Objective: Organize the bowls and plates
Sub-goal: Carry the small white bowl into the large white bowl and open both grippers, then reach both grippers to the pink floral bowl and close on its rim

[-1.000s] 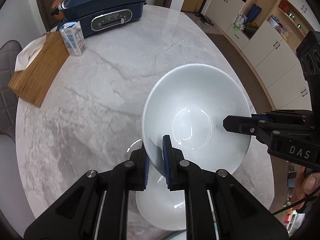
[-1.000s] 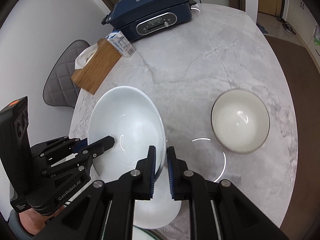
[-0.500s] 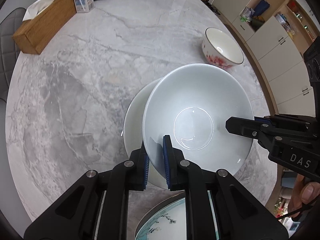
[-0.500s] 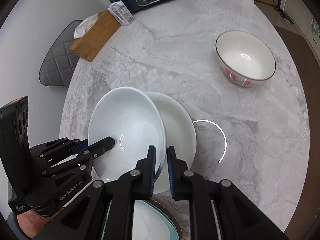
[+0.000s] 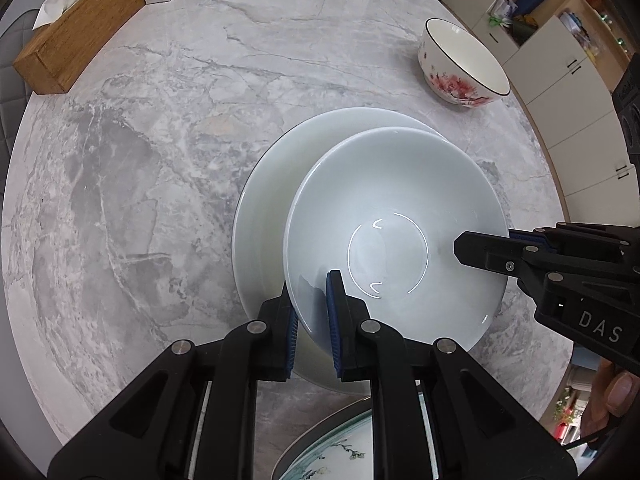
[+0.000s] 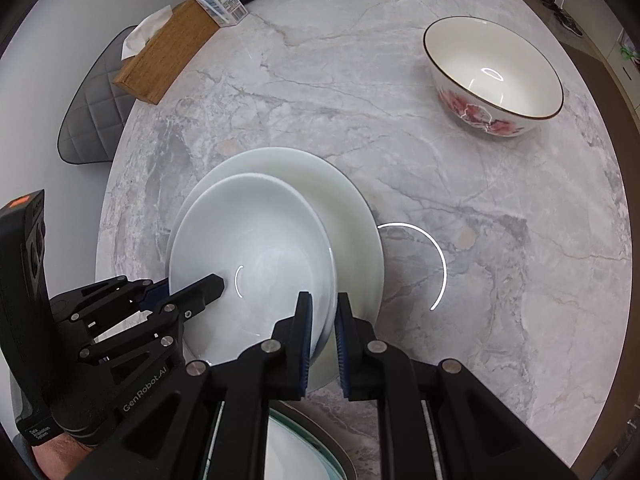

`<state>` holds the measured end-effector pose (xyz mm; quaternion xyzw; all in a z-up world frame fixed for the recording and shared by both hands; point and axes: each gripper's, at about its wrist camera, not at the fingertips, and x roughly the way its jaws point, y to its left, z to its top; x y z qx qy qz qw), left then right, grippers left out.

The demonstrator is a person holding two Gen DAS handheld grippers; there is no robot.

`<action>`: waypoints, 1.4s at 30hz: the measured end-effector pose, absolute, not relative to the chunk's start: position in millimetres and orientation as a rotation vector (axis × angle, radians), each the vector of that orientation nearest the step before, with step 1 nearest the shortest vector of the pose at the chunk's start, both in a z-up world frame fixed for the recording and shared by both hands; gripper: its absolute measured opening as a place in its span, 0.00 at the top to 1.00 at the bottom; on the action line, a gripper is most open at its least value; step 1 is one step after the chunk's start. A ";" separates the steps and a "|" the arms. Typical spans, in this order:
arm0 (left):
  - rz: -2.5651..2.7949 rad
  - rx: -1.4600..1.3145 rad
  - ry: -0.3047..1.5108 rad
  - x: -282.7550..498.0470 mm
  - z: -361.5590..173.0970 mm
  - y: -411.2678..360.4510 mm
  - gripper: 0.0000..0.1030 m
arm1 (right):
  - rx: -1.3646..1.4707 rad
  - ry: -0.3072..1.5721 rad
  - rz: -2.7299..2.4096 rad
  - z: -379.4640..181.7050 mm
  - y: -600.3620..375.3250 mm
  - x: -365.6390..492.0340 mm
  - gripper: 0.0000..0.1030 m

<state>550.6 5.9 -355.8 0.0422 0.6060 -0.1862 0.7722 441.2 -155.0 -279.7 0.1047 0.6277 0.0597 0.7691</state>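
Both grippers, left (image 5: 312, 320) and right (image 6: 322, 336), still clamp the plain white ceramic bowl's (image 5: 394, 236) rim, now lowered over the wide white plate (image 5: 264, 216).

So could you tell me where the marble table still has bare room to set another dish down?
Bare marble stretches between the wooden tissue box and the white plate, and between that plate and the flowered bowl. It is crowded by the near edge: the white bowl held over the plate, and a painted plate just below.
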 end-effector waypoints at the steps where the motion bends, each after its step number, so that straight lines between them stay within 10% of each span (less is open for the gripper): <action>1: -0.403 0.095 1.316 551.8 -357.4 5.2 0.88 | 0.219 1.362 0.127 -280.5 -155.1 441.3 0.87; 15: -0.363 0.126 1.311 558.0 -359.7 -4.2 0.85 | 0.165 1.371 0.112 -283.2 -148.9 445.4 0.77; 28: -0.375 0.103 1.234 539.7 -328.3 -6.2 0.11 | 0.195 1.293 0.108 -245.4 -150.2 437.2 0.21; 42: -0.379 0.123 1.126 588.5 -256.3 -5.3 0.03 | 0.278 1.112 -0.035 -172.6 -260.8 444.7 0.11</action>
